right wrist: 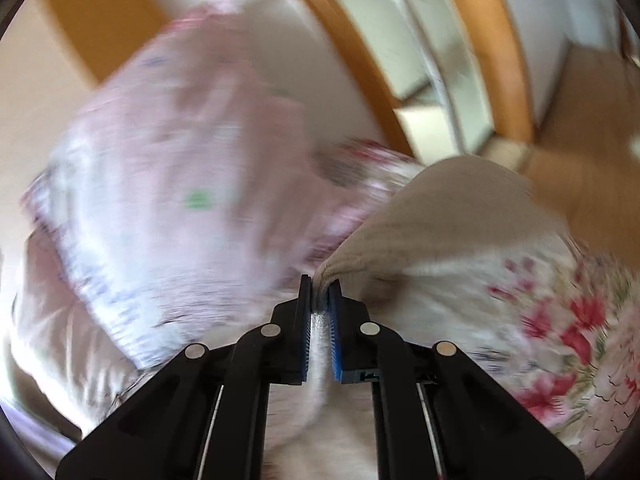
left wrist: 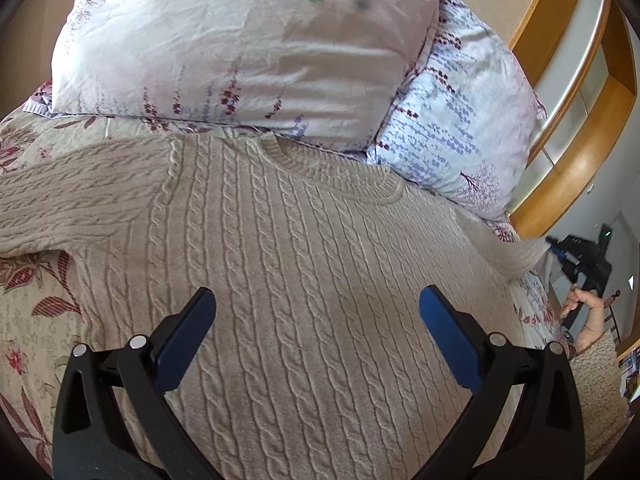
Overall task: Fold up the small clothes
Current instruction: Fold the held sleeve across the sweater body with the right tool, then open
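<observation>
A beige cable-knit sweater (left wrist: 304,264) lies flat on the bed, collar toward the pillows, one sleeve stretched out to the left. My left gripper (left wrist: 318,300) is open and empty, hovering over the sweater's body. My right gripper (right wrist: 320,284) is shut on the end of the sweater's right sleeve (right wrist: 432,216) and holds it lifted above the bedspread. That view is motion-blurred. In the left wrist view the lifted sleeve (left wrist: 520,256) shows at the right edge of the bed, with the right gripper (left wrist: 580,256) and the hand holding it beyond.
Two floral pillows (left wrist: 240,48) (left wrist: 460,120) lean at the head of the bed. A floral bedspread (left wrist: 36,320) lies under the sweater. A wooden headboard and shelf unit (left wrist: 580,80) stand at the right. A carpet (left wrist: 596,392) lies beside the bed.
</observation>
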Demonstrator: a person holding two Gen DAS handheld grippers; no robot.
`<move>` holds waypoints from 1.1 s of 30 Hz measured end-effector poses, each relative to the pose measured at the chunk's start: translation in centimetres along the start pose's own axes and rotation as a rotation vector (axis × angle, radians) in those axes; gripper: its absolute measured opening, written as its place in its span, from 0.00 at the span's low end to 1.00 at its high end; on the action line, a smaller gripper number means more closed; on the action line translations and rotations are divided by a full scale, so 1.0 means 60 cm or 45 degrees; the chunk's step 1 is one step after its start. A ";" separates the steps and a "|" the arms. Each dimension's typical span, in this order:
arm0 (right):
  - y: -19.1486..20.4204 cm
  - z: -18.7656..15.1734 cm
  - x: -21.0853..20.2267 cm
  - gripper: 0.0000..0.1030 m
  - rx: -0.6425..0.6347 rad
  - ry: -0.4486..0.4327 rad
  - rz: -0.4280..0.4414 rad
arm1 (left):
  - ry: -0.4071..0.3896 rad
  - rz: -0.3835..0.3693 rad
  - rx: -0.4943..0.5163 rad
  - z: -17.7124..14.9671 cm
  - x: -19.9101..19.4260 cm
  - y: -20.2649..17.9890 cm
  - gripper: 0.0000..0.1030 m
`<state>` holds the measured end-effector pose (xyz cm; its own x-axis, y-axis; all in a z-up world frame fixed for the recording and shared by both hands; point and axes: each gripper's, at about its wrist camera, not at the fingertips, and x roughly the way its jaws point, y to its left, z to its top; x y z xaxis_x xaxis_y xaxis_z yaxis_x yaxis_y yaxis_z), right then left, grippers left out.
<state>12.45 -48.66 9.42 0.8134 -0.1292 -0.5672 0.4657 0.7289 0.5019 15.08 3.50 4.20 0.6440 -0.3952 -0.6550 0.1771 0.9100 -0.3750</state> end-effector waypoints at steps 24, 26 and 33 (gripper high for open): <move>0.194 -0.233 0.092 0.45 -0.049 0.631 0.392 | -0.038 -0.040 -0.015 0.029 -0.019 0.016 0.98; 0.173 -0.214 0.096 0.45 0.036 0.593 0.339 | -0.027 -0.071 -0.028 0.040 -0.016 0.019 0.98; 0.170 -0.164 0.106 0.14 -0.019 0.399 0.051 | -0.034 -0.094 -0.066 0.061 -0.019 0.032 0.97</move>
<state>18.98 -35.43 4.51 0.6830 0.1120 -0.7218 0.4281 0.7392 0.5198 17.42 6.12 6.63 0.6504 -0.4572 -0.6066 0.1866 0.8703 -0.4558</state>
